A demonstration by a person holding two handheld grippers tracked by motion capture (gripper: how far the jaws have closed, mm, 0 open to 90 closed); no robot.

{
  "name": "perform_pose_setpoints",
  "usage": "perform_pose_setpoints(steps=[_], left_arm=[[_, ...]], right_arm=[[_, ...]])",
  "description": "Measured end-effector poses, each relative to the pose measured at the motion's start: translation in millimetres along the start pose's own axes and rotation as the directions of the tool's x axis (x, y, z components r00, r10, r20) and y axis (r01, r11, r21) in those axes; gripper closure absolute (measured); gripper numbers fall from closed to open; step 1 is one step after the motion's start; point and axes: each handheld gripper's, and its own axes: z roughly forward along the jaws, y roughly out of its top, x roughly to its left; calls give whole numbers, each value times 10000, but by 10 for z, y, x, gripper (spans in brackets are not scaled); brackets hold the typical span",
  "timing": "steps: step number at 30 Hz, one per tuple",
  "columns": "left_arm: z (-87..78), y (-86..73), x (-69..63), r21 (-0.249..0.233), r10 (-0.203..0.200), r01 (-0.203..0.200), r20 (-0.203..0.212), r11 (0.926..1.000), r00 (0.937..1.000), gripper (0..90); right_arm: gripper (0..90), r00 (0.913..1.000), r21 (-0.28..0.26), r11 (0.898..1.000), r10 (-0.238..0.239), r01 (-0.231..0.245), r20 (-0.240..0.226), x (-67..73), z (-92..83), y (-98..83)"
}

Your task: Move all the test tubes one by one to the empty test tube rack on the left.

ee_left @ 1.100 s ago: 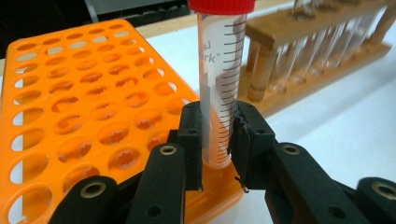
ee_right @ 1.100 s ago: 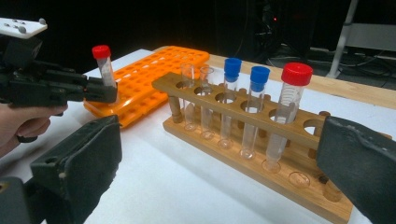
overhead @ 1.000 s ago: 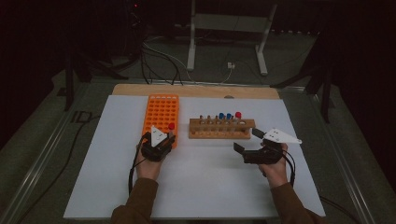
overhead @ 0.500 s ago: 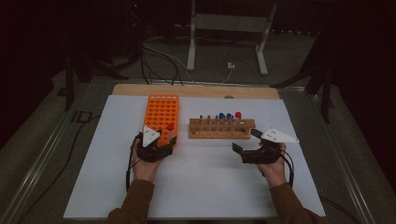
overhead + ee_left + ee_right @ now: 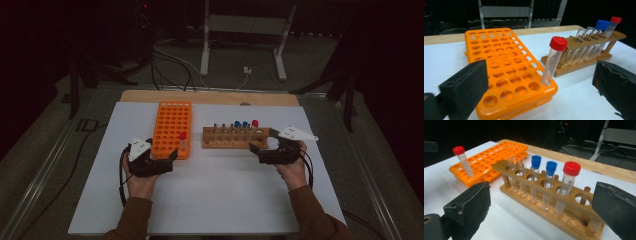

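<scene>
High view: the left tongs [image 5: 172, 154] stand just beside the orange rack [image 5: 172, 129] on the counter [image 5: 215, 200].

Left gripper view: its jaws have just been opening, now wide and empty; the red-capped tube [image 5: 554, 61] stands released in a corner hole.

Right gripper view: the right tongs [image 5: 541, 212], open and empty, face the wooden rack [image 5: 544, 192]; picking the next tube seems due.

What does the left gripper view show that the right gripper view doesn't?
Left gripper view: the left gripper, jaws open after just opening, nothing between them.

Right gripper view: the right gripper, jaws open, and the wooden rack's empty end hole beside its red-capped tube.

Both: the orange rack with one red-capped tube near its corner, the wooden rack with two blue-capped tubes and uncapped ones, and the white table.
</scene>
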Motion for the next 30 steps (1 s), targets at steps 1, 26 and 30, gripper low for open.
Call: perform_pose_setpoints(steps=[1, 26, 30], left_arm=[[-4, -3, -4, -31, -5, 5, 42, 10000, 10000, 5], [-3, -64, 2, -117, 54, -58, -337, 9999, 9994, 5], [3, -70, 9, -51, 66, -68, -366, 10000, 9993, 5]], right_arm=[[24, 10000, -7, 10000, -11, 11, 31, -19, 17, 17], [663, 9936, 671, 9964, 437, -509, 1045, -326, 583, -14], [722, 9926, 661, 9958, 562, -635, 1075, -331, 620, -39]])
